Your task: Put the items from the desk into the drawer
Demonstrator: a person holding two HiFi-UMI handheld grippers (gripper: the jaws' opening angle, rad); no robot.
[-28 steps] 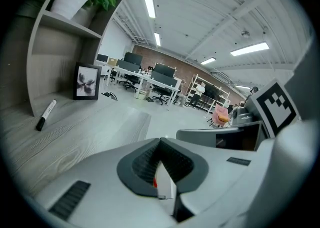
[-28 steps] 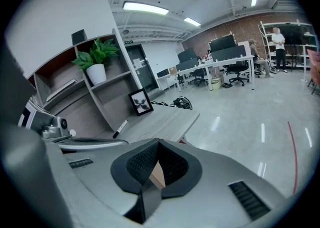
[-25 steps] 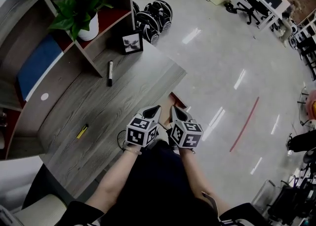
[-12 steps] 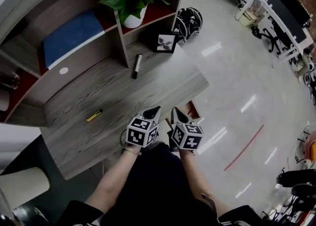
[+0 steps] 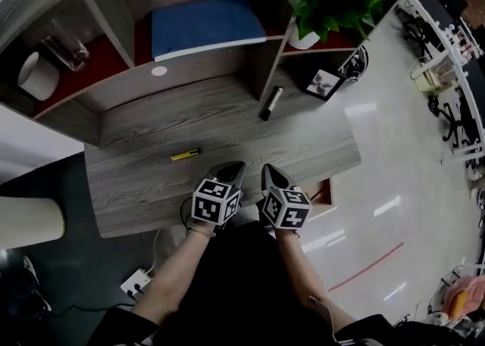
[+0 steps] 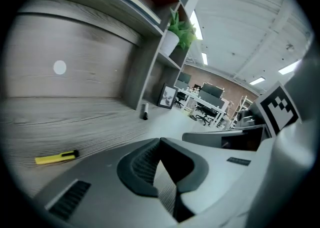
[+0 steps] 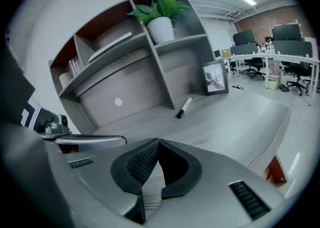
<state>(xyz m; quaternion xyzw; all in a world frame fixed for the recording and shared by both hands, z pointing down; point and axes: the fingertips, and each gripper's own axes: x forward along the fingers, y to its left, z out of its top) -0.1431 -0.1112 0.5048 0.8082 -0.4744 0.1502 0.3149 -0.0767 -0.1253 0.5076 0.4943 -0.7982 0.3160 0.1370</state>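
Note:
A yellow pen-like item [image 5: 186, 155] lies on the grey wooden desk [image 5: 136, 185], just beyond my left gripper [image 5: 231, 173]; it also shows in the left gripper view [image 6: 56, 157]. A black marker [image 5: 271, 102] lies farther back near the shelf upright, and the right gripper view has the marker [image 7: 183, 107] ahead. My right gripper [image 5: 271, 174] hangs beside the left one over the desk's front edge. Both are shut with nothing between the jaws, as seen on the left gripper [image 6: 160, 141] and the right gripper [image 7: 159, 142]. A reddish-brown drawer part [image 5: 324, 191] shows under the desk's right front.
A framed photo [image 5: 323, 82] and a potted plant [image 5: 333, 0] stand at the back right. The shelf unit holds a blue book [image 5: 204, 25], a glass [image 5: 64, 45] and a white cup [image 5: 38, 76]. A power strip [image 5: 136, 282] lies on the floor at the left.
The view has swung round so the desk and shelf now lie straight ahead instead of off to the left. Both grippers stay side by side, shut, and now hang over the desk's front edge.

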